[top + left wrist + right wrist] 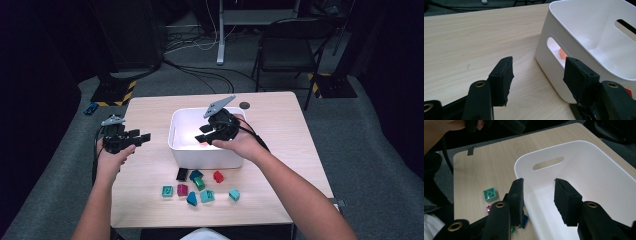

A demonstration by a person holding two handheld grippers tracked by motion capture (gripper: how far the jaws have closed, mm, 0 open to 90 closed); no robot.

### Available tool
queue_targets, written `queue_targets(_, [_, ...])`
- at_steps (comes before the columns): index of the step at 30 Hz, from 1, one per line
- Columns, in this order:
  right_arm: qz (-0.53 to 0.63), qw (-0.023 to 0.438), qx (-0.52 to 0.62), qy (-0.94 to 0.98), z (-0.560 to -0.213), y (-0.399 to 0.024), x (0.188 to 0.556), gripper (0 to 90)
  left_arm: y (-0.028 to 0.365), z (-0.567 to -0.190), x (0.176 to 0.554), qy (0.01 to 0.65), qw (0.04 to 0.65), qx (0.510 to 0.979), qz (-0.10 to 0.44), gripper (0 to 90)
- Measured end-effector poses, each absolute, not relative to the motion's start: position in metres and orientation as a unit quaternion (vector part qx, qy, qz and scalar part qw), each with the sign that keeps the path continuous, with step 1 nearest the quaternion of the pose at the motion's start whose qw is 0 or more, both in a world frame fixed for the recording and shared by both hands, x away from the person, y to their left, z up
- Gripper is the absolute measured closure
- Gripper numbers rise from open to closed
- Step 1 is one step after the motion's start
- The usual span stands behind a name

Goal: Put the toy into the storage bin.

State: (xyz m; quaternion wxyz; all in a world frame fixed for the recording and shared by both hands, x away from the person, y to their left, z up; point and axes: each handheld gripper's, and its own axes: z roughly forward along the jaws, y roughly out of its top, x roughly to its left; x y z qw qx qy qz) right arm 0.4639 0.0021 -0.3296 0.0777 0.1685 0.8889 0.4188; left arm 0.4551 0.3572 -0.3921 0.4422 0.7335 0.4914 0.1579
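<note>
The right tongs [206, 134] hang over the white bin [176, 142], above its near part, with the jaws spread apart and nothing between them; in the right gripper view [537, 202] the bin's bare floor shows through the gap. The left tongs [142, 137] are held above the table [150, 107] just left of the bin, jaws likewise spread and empty, aimed at the bin's left wall [537, 72]. Through the handle slot in that wall an orange block [562, 53] shows, lying inside the bin; from above it appears as a small reddish spot [203, 143] under the right tongs. On the table near the bin's front wall lies a loose cluster of small blocks: a black one [182, 174], a red one [218, 176], several teal ones [167, 191] and a magenta one [182, 189].
</note>
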Motion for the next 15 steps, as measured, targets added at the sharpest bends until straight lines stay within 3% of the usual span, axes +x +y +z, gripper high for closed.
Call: queue_targets(15, [0.418, 0.069, 0.178, 0.888, -0.359, -0.02, 0.429, 59.3, 0.357, -0.394, 0.457, 0.493, 0.439, 0.734, 0.159, 40.3])
